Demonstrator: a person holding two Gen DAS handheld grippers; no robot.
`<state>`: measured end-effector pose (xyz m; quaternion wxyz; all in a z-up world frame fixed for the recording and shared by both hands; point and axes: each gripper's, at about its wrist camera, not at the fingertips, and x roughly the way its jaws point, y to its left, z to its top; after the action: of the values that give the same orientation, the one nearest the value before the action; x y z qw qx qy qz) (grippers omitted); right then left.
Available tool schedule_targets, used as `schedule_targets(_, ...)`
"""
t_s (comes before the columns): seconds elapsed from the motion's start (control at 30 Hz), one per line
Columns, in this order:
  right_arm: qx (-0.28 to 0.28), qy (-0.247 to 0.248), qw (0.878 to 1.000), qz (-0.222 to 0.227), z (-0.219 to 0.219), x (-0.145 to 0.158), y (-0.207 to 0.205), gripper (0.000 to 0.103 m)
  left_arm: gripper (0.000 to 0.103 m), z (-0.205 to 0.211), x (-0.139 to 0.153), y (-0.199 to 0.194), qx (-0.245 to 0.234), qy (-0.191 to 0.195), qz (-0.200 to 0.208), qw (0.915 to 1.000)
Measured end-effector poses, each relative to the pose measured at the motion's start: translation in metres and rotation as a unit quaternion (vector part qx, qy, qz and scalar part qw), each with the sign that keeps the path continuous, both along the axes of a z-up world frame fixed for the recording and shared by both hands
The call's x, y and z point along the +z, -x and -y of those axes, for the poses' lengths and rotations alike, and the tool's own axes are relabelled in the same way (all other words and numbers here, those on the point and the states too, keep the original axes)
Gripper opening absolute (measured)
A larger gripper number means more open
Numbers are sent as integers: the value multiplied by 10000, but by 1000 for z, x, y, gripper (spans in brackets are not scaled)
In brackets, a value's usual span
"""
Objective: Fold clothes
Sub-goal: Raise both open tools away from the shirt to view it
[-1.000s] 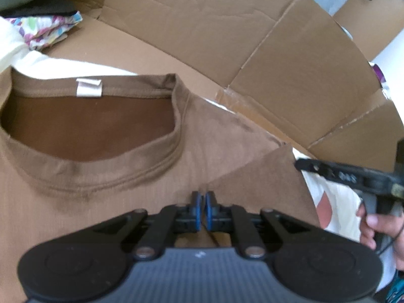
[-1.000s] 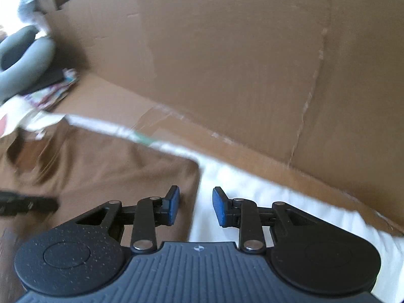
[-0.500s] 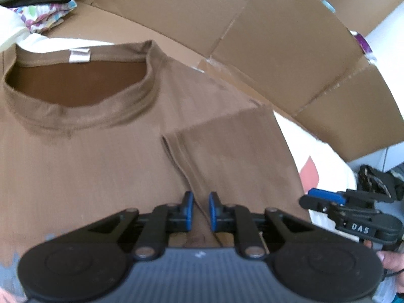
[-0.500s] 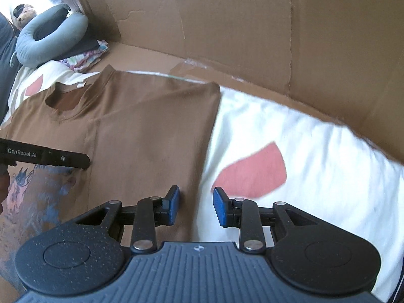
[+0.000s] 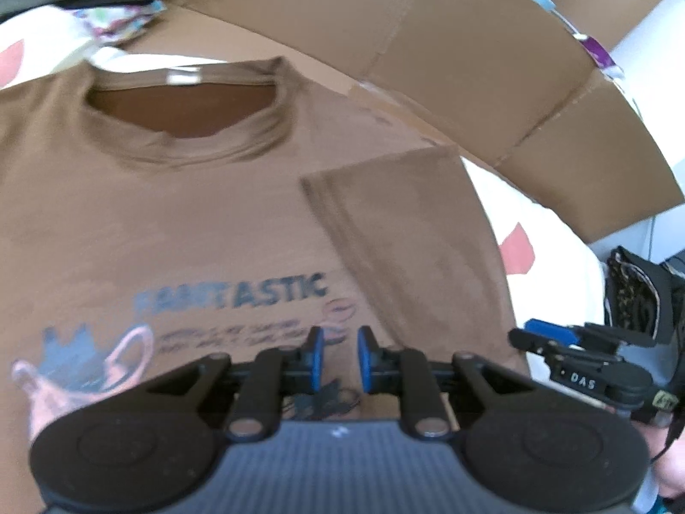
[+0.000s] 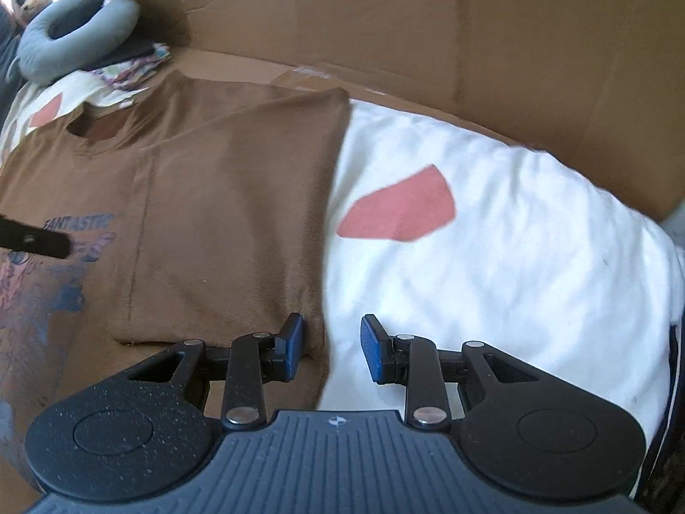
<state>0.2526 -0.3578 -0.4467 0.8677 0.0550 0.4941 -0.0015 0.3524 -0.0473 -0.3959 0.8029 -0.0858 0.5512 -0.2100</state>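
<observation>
A brown T-shirt (image 5: 171, 222) (image 6: 235, 214) lies flat, face up, with a blue "FANTASTIC" print on its chest. Its right sleeve (image 5: 406, 222) is folded inward over the body. My left gripper (image 5: 339, 357) hovers over the print just below the sleeve's hem; its jaws are opening and nothing is between the blue pads. My right gripper (image 6: 330, 345) stands open above the shirt's right folded edge, one finger over brown cloth, the other over white sheet. Each gripper also shows in the other's view: the right gripper (image 5: 556, 342), and a black finger of the left (image 6: 34, 240).
Cardboard walls (image 5: 471, 64) (image 6: 428, 21) close in the back and right. A white sheet with red patches (image 6: 492, 257) lies under the shirt. A grey neck pillow (image 6: 72, 43) and patterned cloth (image 6: 132, 68) sit at the far left. A dark patterned item (image 5: 633, 291) lies at the right.
My left gripper let go of the sleeve, which now lies folded on the shirt, and drew back to the chest print with its jaws parting. My right gripper drew back along the shirt's right edge.
</observation>
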Motion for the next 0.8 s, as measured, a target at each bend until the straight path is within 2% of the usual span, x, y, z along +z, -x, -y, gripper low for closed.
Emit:
schedule_targets(0.13,-316,-87,9994,-49,1,1,1,35,19,-21,9,8,162,-123,22,9998)
schedule_targets(0.3,-606,-419,9969,-292,3,12,2,35,36,-47,25,14,363,-329,106,9987)
schedule_targets(0.4,-558,-266,9977,-266,-7,31,5,37,41,-57,39,14,475,-376,105,9981)
schedule_targets(0.5,-632,-327,9971,-276,-11,53,10,37,47,-62,55,14,543,-493,107,9972)
schedule_targets(0.57,-641,-390,9968,-271,-13,71,16,37,58,-62,70,16,454,-559,157,9973)
schedule_targets(0.63,-637,-469,9965,-285,-16,89,21,39,64,-62,85,19,350,-619,174,9973)
schedule_targets(0.7,-661,-603,9953,-379,-19,108,27,42,65,-66,100,21,248,-663,44,9975)
schedule_targets(0.73,-704,-733,9938,-456,-21,119,30,48,65,-68,106,23,223,-675,-28,9975)
schedule_targets(0.8,-703,-787,9931,-513,-26,139,35,49,65,-74,125,28,225,-629,-140,9977)
